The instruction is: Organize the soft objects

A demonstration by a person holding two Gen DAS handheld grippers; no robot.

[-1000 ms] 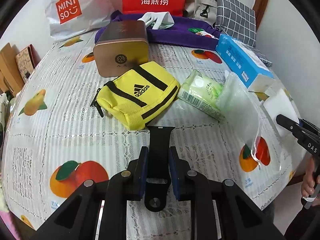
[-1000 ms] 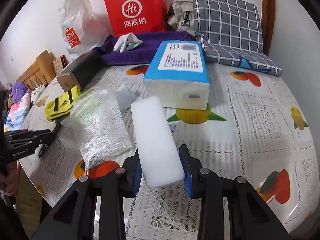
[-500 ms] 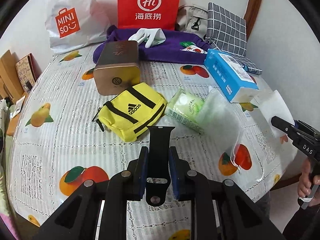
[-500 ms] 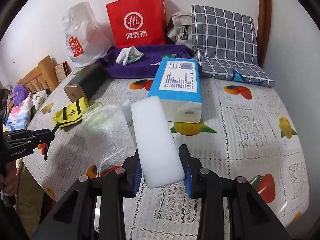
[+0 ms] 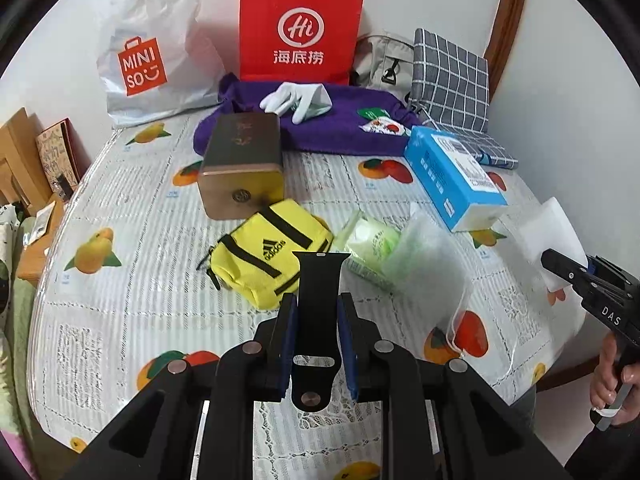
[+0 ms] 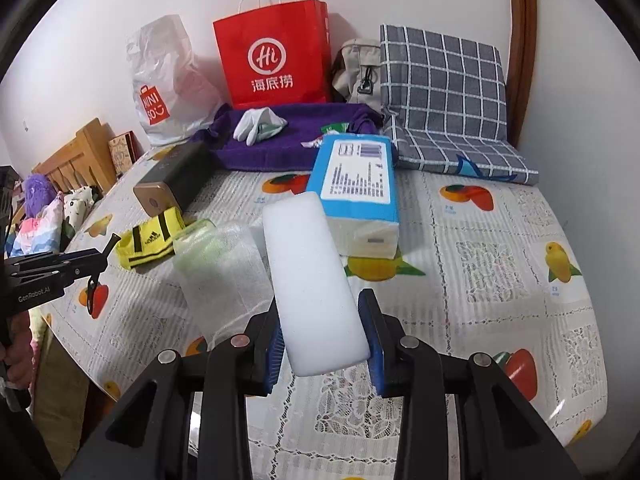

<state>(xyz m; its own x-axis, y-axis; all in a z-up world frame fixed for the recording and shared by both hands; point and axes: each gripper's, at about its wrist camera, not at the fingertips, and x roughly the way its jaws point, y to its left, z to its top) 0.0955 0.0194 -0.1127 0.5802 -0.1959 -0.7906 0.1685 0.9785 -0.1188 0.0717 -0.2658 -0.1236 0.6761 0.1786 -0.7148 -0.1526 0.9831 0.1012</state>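
My left gripper [image 5: 318, 312] is shut on a black rubber watch strap [image 5: 318, 296], held above the table and pointing at a yellow adidas pouch [image 5: 268, 258]. Over the table's right side, a white foam block [image 6: 314, 276] stands up between the pads of my right gripper [image 6: 326, 320], which is shut on it. That block [image 5: 554, 232] and the right gripper [image 5: 588, 280] show at the right edge of the left wrist view. The left gripper [image 6: 102, 254] with its strap appears at the left of the right wrist view.
On the fruit-print tablecloth [image 5: 120, 216] lie a brown box [image 5: 242, 168], a blue tissue pack [image 5: 454, 178], a green wipes pack [image 5: 370, 240] and a clear bubble bag [image 5: 428, 268]. At the back are a purple towel [image 5: 340, 128] with a white glove [image 5: 296, 100], red and white bags, and a checked cushion [image 6: 444, 92].
Both grippers have risen with their objects still held; the table's things look smaller and lower in both views. Nothing on the table has moved.
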